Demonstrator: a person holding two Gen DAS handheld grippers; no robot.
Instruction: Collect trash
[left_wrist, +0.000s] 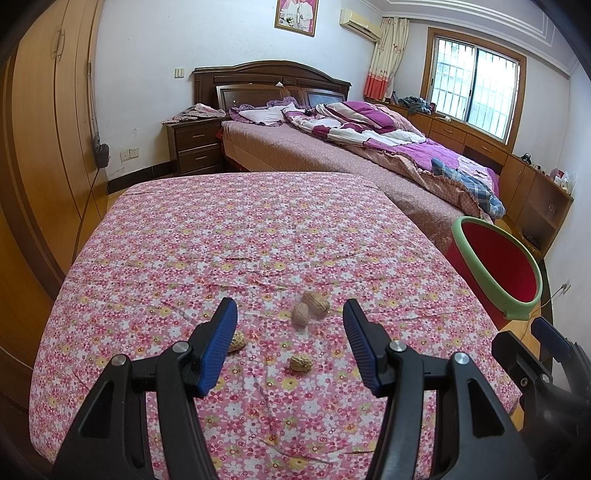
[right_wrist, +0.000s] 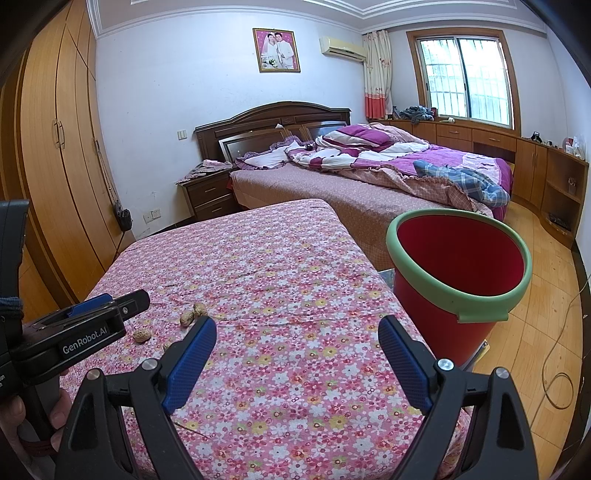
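Four tan, ridged peanut shells lie on a surface covered in pink floral cloth (left_wrist: 258, 229); it cannot be told whether this is a table or a mattress. In the left wrist view, the farthest peanut shell (left_wrist: 316, 300) has its long axis running from upper left to lower right. Touching its near-left side is a paler, pinkish shell (left_wrist: 300, 314), shorter and standing nearly along the view's depth, its narrow end pointing away. The nearest peanut shell (left_wrist: 301, 362) lies almost crosswise, long axis left to right. The fourth shell (left_wrist: 237, 340) is half hidden behind the left blue pad, so its direction is hard to tell.

The left gripper (left_wrist: 290, 314), black with blue ribbed pads, hangs above the cloth with its jaws apart and nothing between the pads; the touching pair lies beyond the gap and the crosswise shell under it.

The right gripper (right_wrist: 297, 332) has its jaws spread wide and empty, over bare cloth well to the right of the shells. A red plastic bucket with a pale green rim (right_wrist: 458, 306) stands upright just beside the cloth's right edge, its mouth open upward. A person's fingers (right_wrist: 55, 417) wrap the left gripper's handle at the lower left of the right wrist view.
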